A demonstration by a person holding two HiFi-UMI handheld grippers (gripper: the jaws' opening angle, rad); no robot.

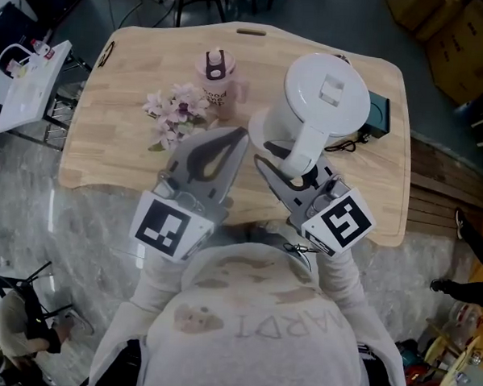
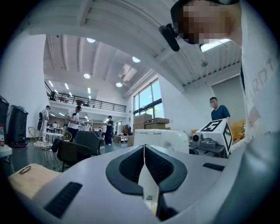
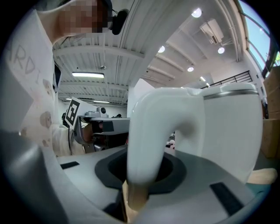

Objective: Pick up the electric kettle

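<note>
The white electric kettle hangs above the wooden table, its lid seen from above. My right gripper is shut on the kettle's curved handle, which fills the space between the jaws in the right gripper view, with the kettle body just beyond. My left gripper sits to the left of the kettle, with its jaws meeting at the tips and nothing between them. In the left gripper view the kettle shows just past that gripper's tips.
A pink lidded cup and a bunch of pale flowers stand on the table left of the kettle. A dark box with a cord lies at the table's right. People and chairs are far off in the hall.
</note>
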